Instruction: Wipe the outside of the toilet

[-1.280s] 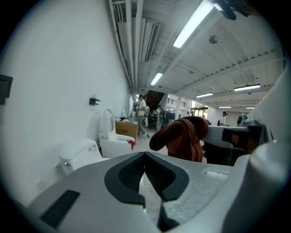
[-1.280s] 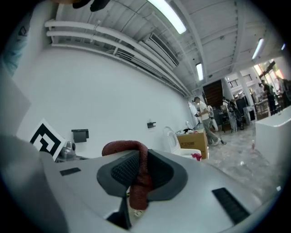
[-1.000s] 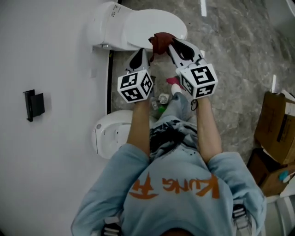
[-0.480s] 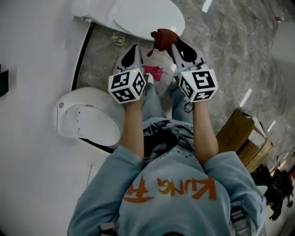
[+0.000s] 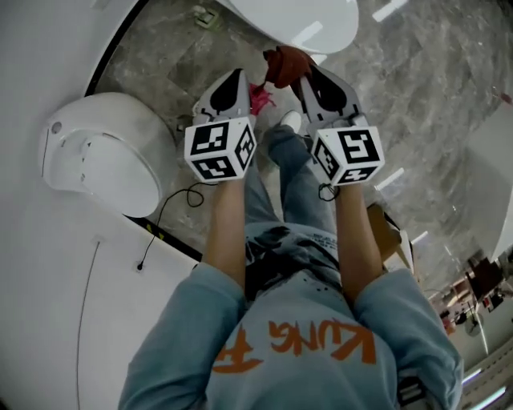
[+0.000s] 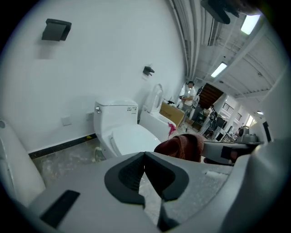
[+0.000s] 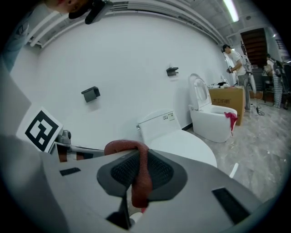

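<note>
A white toilet (image 5: 298, 19) with its lid down lies at the top edge of the head view, just beyond both grippers. My right gripper (image 5: 299, 74) is shut on a dark red cloth (image 5: 283, 62), which hangs bunched at its tips near the lid's front rim. In the right gripper view the cloth (image 7: 139, 175) runs pinched between the pads, with the toilet (image 7: 178, 136) behind it. My left gripper (image 5: 233, 83) is shut on nothing, beside the right one. In its own view, the toilet (image 6: 122, 133) stands ahead and the cloth (image 6: 183, 145) is at the right.
A second white toilet (image 5: 104, 152) stands at the left by the wall, with a thin cable (image 5: 170, 210) on the floor near it. A third toilet (image 7: 213, 119) with raised lid carries a pink rag (image 7: 231, 117). A cardboard box (image 5: 391, 232) sits right. A person (image 7: 234, 61) stands far off.
The head view has swung: the toilet slid up to the top edge and the second toilet moved up on the left. Both grippers stay side by side, the cloth still held.
</note>
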